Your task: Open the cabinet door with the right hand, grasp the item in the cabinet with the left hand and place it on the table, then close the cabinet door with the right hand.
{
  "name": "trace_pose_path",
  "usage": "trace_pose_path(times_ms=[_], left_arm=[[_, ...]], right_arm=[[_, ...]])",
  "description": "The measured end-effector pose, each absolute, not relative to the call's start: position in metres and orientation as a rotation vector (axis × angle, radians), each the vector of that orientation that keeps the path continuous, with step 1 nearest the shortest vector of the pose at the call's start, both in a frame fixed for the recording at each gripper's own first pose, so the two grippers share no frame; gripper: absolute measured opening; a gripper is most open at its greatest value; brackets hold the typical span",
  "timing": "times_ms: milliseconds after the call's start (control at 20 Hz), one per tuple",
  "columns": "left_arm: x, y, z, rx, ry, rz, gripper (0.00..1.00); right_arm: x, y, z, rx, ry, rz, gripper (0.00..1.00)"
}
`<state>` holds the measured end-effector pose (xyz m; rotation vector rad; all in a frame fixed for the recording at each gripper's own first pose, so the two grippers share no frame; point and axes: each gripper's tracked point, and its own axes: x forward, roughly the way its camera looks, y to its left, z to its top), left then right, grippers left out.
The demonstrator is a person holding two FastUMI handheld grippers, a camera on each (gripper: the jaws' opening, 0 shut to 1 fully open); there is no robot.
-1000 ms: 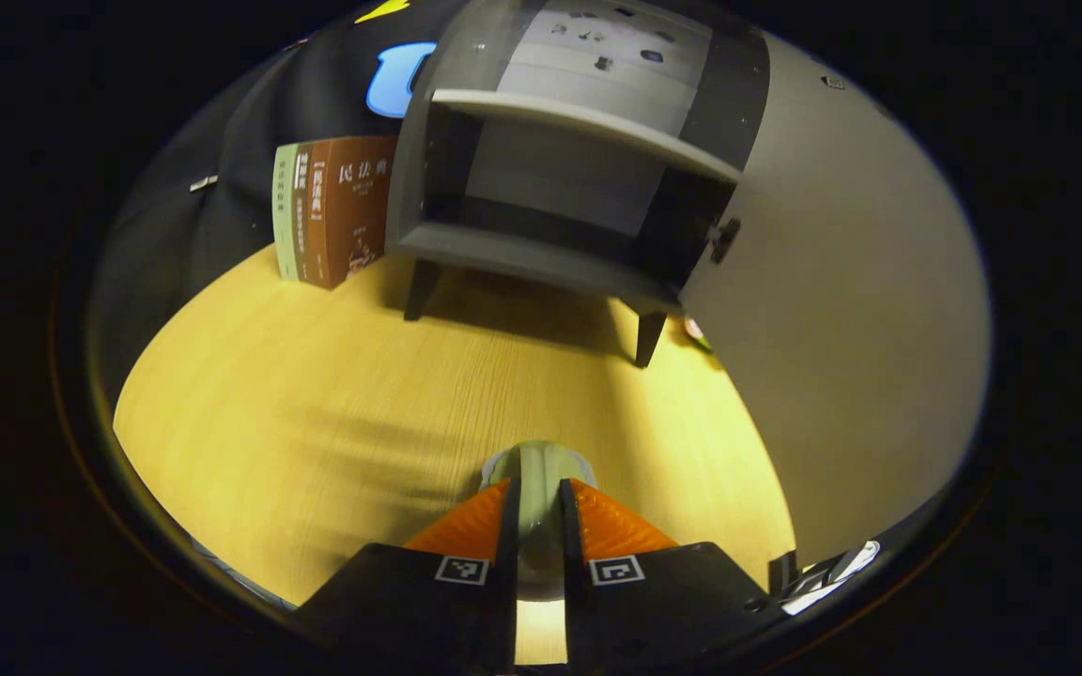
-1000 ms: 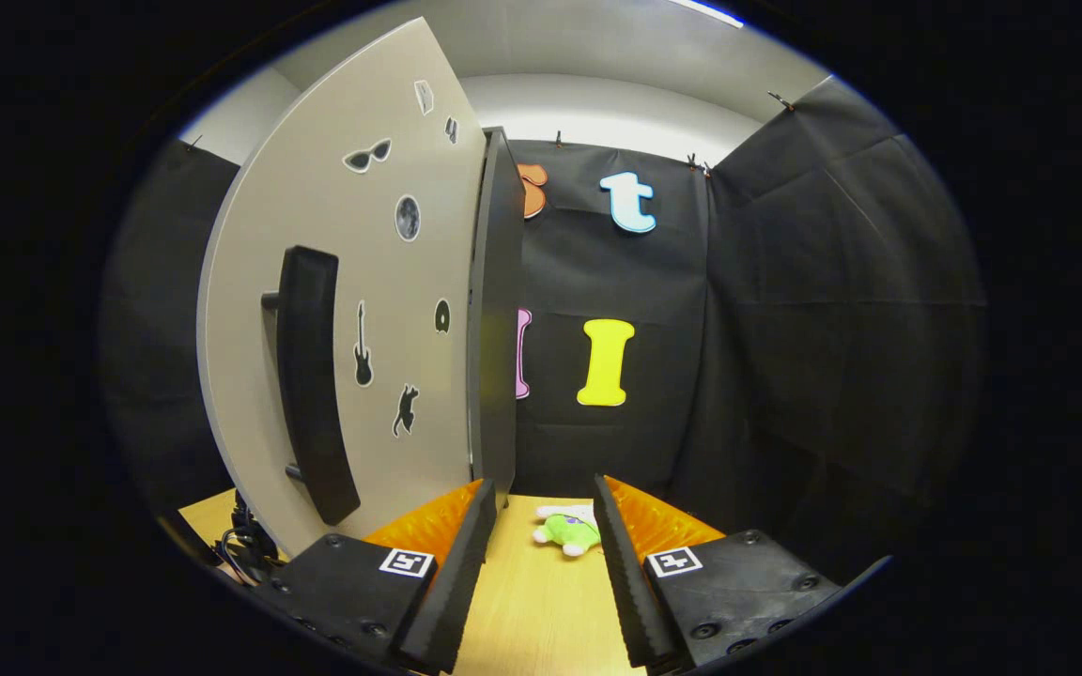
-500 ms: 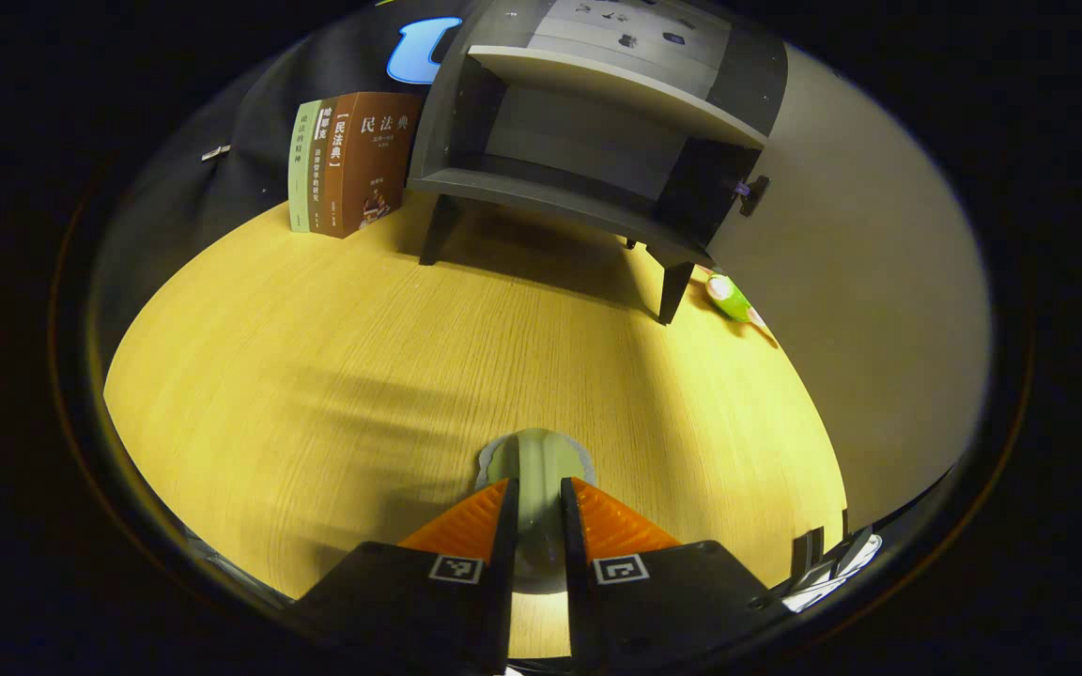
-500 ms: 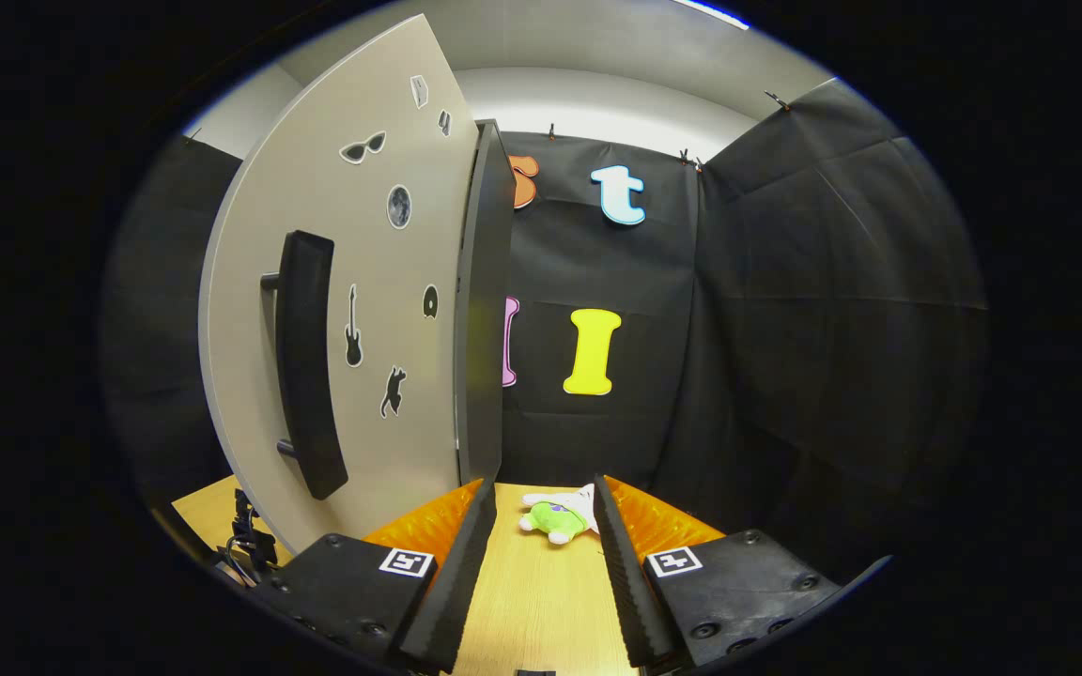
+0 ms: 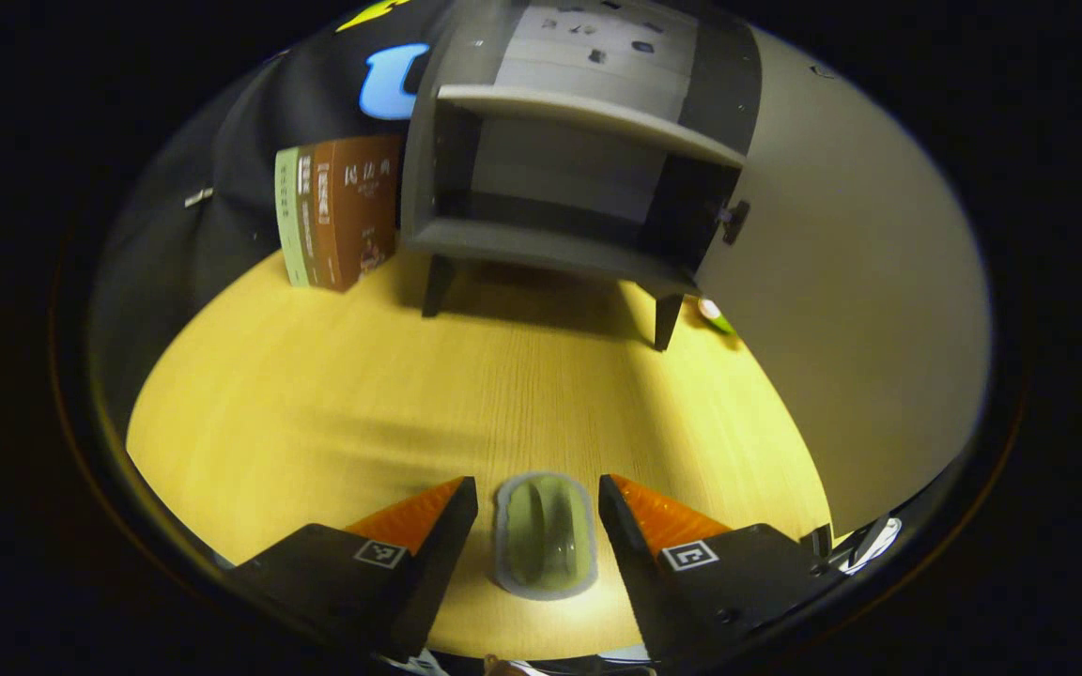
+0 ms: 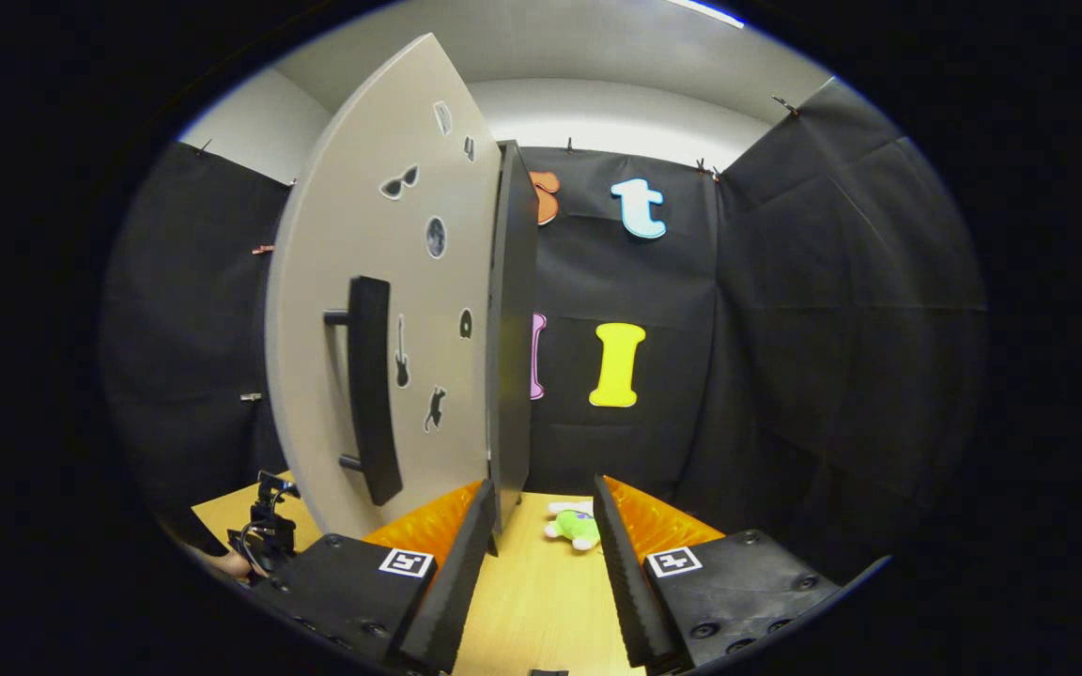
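Note:
A pale green oval item [image 5: 544,535] with a grey rim lies flat on the wooden table [image 5: 363,394], between the spread fingers of my left gripper [image 5: 537,483], which is open and not touching it. Behind stands the grey cabinet [image 5: 550,150], its lower shelf bare and its door [image 5: 842,282] swung wide to the right. In the right gripper view, the door [image 6: 381,310] carries small stickers and a black bar handle [image 6: 372,390]. My right gripper [image 6: 543,486] is open just right of the door's edge, holding nothing.
Upright books [image 5: 334,221] lean beside the cabinet's left side. A small green and white plush toy [image 6: 574,526] lies on the table behind the door, also the plush toy [image 5: 718,317] by the cabinet's right leg. Black cloth walls close the booth.
My left gripper was shut on the green item and has opened, leaving it on the table. The right gripper has drawn back a little from the door.

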<state>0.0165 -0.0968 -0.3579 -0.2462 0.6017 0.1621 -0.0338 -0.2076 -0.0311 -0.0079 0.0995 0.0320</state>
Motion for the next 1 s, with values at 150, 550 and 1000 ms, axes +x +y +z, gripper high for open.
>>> trace_pose_path(times_ms=[150,550,1000], left_arm=[[0.033,-0.071,-0.288,-0.165,0.483,0.163,0.93],[0.026,0.009,-0.086,-0.025,0.108,0.282,0.95],[-0.029,0.032,-0.021,-0.066,0.028,0.305,0.95]], right_arm=[[-0.037,-0.192,-0.016,0.023,0.065,0.084,0.68],[-0.048,-0.151,0.013,0.02,0.002,0.223,0.78],[-0.03,-0.125,0.008,0.013,-0.003,0.268,1.0]])
